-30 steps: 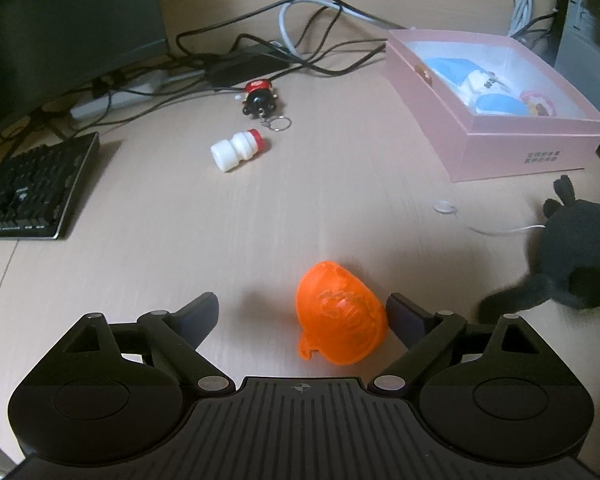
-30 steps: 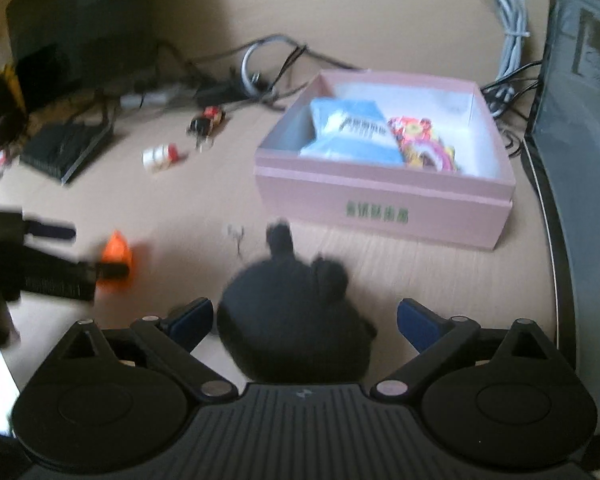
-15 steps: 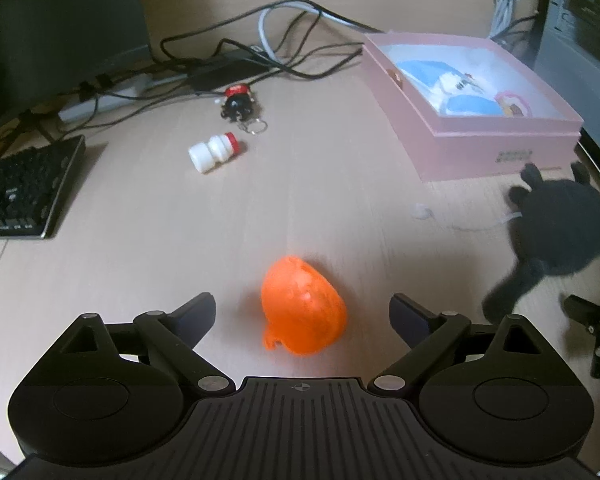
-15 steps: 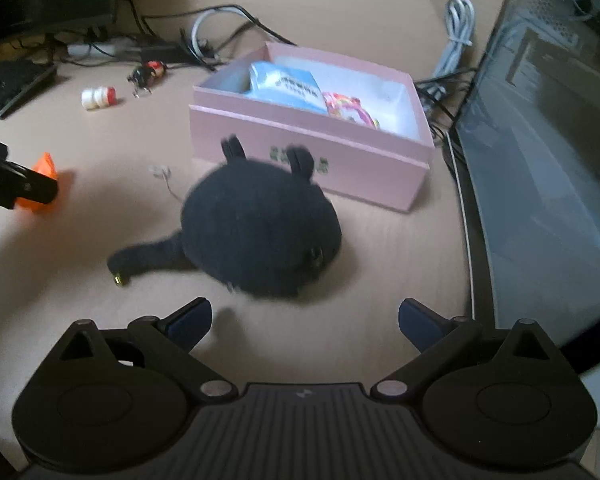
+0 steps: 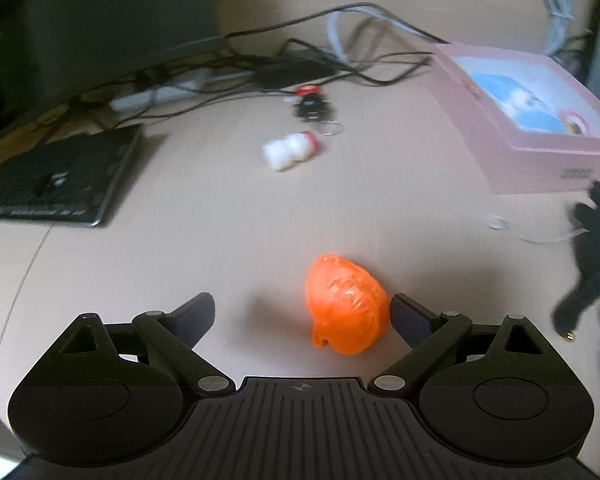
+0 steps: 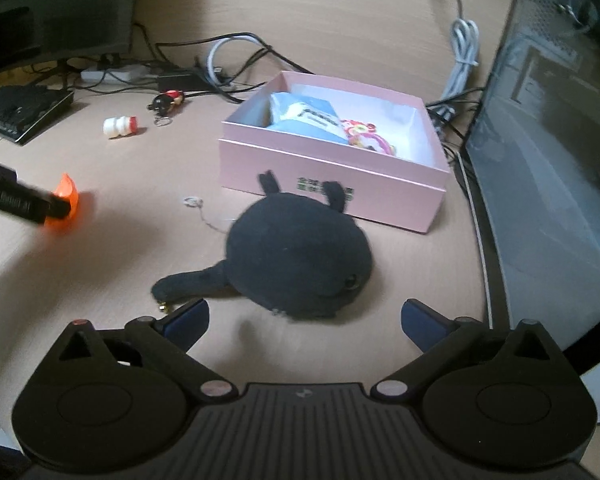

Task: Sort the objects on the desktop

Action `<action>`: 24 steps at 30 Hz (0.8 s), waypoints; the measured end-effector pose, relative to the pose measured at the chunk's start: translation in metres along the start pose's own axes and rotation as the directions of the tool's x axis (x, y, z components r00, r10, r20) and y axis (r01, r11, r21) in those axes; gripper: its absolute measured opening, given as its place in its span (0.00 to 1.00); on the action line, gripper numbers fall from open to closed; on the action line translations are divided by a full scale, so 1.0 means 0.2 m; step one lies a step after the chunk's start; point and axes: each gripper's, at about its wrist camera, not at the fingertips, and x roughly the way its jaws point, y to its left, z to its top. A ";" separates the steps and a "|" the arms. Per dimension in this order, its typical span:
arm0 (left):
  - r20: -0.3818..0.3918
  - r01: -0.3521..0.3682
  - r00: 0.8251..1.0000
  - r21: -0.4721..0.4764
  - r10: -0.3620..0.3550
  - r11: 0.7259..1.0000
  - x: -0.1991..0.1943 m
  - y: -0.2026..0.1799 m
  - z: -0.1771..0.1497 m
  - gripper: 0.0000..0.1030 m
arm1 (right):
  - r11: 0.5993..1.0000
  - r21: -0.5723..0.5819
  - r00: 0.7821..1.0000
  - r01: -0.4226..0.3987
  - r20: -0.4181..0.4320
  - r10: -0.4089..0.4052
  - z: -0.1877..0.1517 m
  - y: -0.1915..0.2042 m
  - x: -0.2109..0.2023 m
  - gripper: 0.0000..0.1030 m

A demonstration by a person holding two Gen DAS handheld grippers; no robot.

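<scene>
Wide wooden surface [image 6: 340, 32] first, with the pink box [image 6: 328, 196] sitting open on it, blue packet [image 6: 304, 114] and a red-and-pink trinket [image 6: 364, 136] inside. Just in front of the box lies the black plush toy [image 6: 298, 250], ears toward the box, tail trailing off toward the near side. A second ago that toy sat right between the right gripper [image 6: 304, 316] fingers; now it lies just ahead of the tips, and the jaws are opening around nothing, spread wide and released.

Over to the left gripper [image 5: 302, 310]: jaws spread apart, nothing clenched, the orange toy [image 5: 346, 304] resting on the surface between them. Half a second back it sat near the middle of the gap; now it is hard against the right-hand finger [image 5: 408, 316], whether touching I cannot tell.

Farther back, the black keyboard [image 5: 60, 176] at the left edge, then the small white bottle [image 5: 290, 150] with its red cap on its side, and the little black keychain figure [image 5: 312, 106] just behind it, both unmoved beside the tangle of cables [image 5: 300, 64].
</scene>
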 end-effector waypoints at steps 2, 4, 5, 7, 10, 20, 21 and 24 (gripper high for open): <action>-0.009 -0.002 1.000 -0.027 0.001 1.000 0.00 0.04 -0.01 0.95 | 1.000 -0.011 1.000 -0.003 0.001 0.003 0.00 0.02 0.00 1.00; -0.019 0.001 1.000 -0.046 -0.002 0.999 -0.01 0.07 -0.03 0.95 | 1.000 -0.012 1.000 -0.012 0.009 0.012 0.00 0.02 -0.01 1.00; -0.024 0.004 1.000 -0.052 -0.006 0.999 -0.01 0.08 -0.04 0.95 | 1.000 -0.008 1.000 -0.017 0.016 0.018 0.00 0.02 -0.01 1.00; -0.032 0.010 0.999 -0.059 -0.012 0.998 -0.02 0.09 -0.07 0.95 | 1.000 0.001 0.999 -0.023 0.040 0.023 0.02 0.02 -0.03 1.00; -0.039 0.009 0.999 -0.078 -0.012 0.997 -0.04 0.12 -0.10 0.95 | 1.000 0.017 0.997 -0.015 0.082 0.014 0.04 0.00 -0.04 1.00; -0.042 -0.004 0.999 -0.138 -0.002 0.990 -0.13 0.20 -0.18 0.96 | 0.990 0.133 0.999 -0.040 0.023 0.038 0.17 -0.07 0.16 1.00; -0.042 0.000 0.999 -0.141 -0.006 0.990 -0.13 0.20 -0.19 0.96 | 0.984 0.167 0.998 -0.055 -0.007 0.057 0.18 -0.08 0.20 1.00; -0.036 0.016 0.999 -0.143 -0.021 0.990 -0.15 0.20 -0.20 0.96 | 0.967 0.247 0.996 -0.055 -0.052 0.070 0.16 -0.10 0.26 0.99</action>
